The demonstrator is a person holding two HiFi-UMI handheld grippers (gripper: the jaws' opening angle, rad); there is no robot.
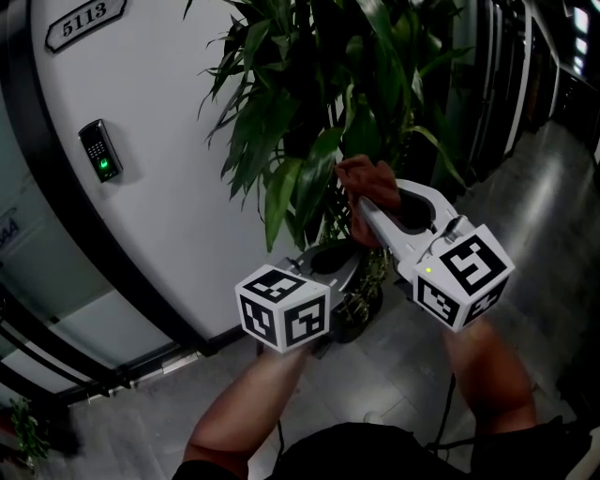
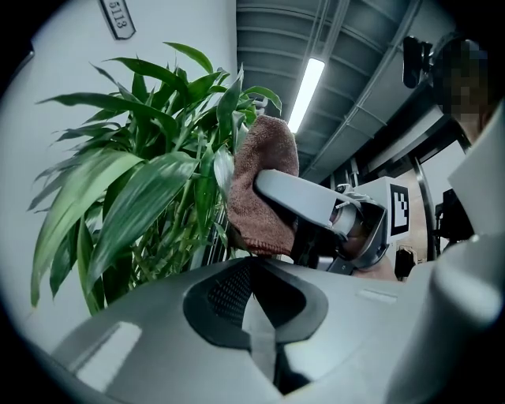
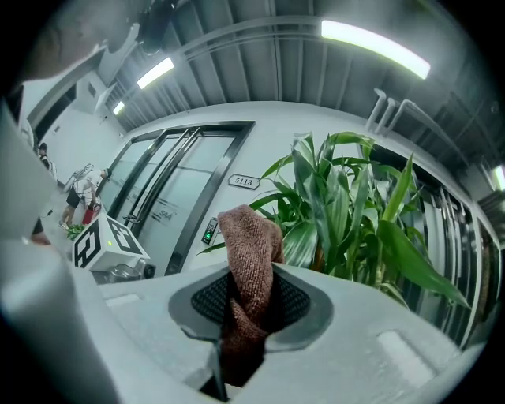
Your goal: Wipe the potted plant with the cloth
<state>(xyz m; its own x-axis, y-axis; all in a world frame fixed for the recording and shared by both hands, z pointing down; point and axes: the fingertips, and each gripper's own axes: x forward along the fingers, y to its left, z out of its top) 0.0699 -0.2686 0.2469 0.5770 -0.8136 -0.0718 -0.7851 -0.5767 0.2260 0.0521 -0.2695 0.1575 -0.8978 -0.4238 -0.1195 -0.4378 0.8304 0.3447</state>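
Observation:
A tall potted plant (image 1: 309, 112) with long green leaves stands against a white curved wall. My right gripper (image 1: 361, 208) is shut on a reddish-brown cloth (image 1: 367, 180), and the cloth rests against the leaves at mid-height. In the right gripper view the cloth (image 3: 248, 276) sticks up from between the jaws, with leaves (image 3: 347, 213) just behind it. My left gripper (image 1: 328, 258) is shut with nothing in it, lower and to the left near the stems. From the left gripper view the cloth (image 2: 260, 189) shows pressed to the foliage (image 2: 150, 197), with the right gripper (image 2: 272, 183) on it.
The dark pot (image 1: 361, 309) stands on a glossy grey floor. A white wall carries a door plate (image 1: 84, 21) and a keypad (image 1: 99, 150). Glass doors (image 3: 158, 197) lie to the left, dark panels (image 1: 506, 84) to the right.

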